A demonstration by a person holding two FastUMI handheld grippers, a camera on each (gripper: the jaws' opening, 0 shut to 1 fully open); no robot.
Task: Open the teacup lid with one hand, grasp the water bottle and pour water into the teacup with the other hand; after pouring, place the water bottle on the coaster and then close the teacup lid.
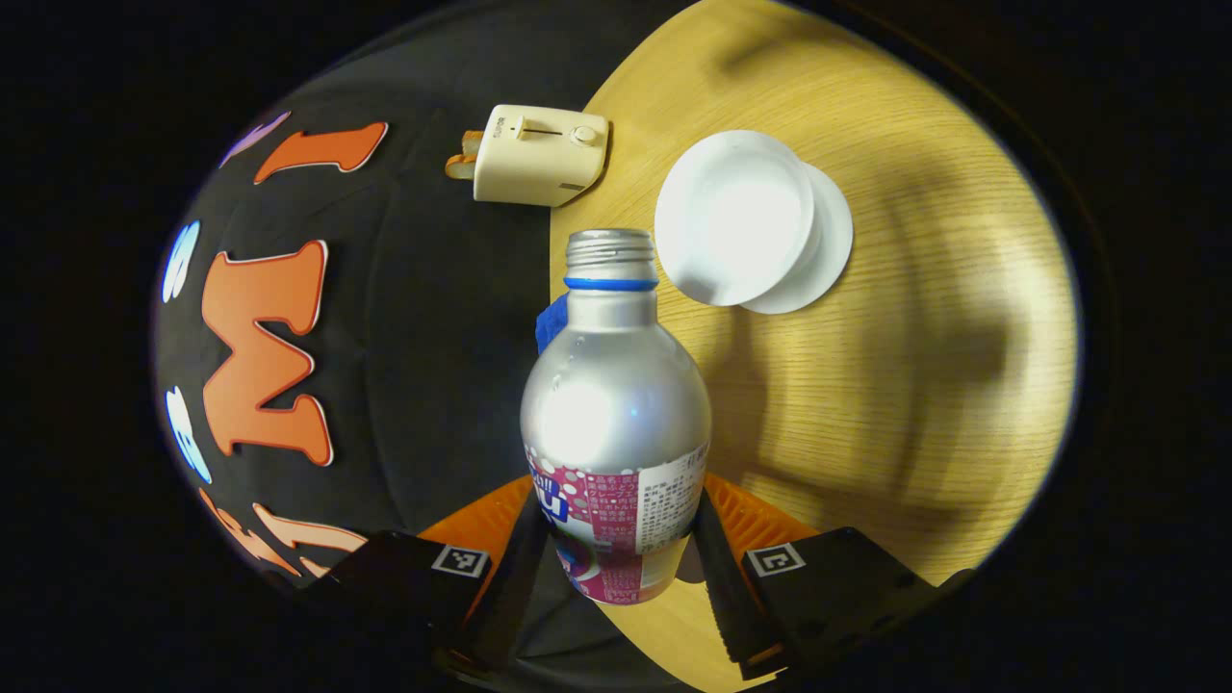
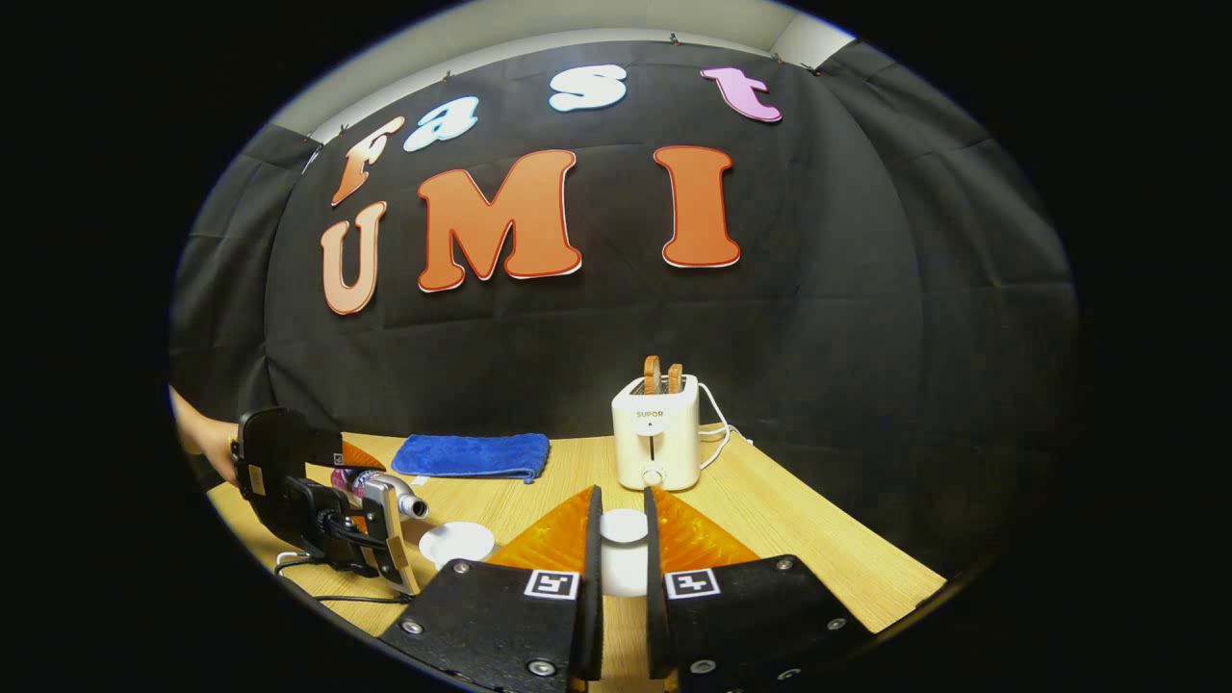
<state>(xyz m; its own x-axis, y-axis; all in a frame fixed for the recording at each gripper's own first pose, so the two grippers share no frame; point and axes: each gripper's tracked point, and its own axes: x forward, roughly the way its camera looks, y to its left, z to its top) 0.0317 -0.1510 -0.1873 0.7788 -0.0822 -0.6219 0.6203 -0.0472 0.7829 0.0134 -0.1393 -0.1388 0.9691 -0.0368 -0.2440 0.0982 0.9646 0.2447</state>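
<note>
Pouring appears to be in progress or imminent, judged from the pose of the bottle. In the left gripper view, the left gripper (image 1: 621, 553) pinches the water bottle (image 1: 616, 423) across its labelled lower body, one finger on each side, with the capless threaded neck pointing away from the camera toward the teacup (image 1: 736, 217). The white cup opening sits just beyond and to one side of the bottle mouth, on its saucer (image 1: 828, 255), on the wooden table (image 1: 914, 385). No stream of water is visible, and whether the cup already contains water cannot be told. In the right gripper view, the right gripper (image 2: 623, 553) has its jaws drawn close on a small white object, judged to be the teacup lid (image 2: 624, 527); the lid-opening step therefore appears done. The same view shows the left gripper (image 2: 380, 510) farther off, holding the bottle tilted near horizontal above the teacup (image 2: 457, 541). Remaining steps: completing the pour, setting the bottle on the coaster, and refitting the lid. A toaster (image 2: 656, 433) and a blue cloth (image 2: 472, 454) stand behind, well apart from the work area.
</note>
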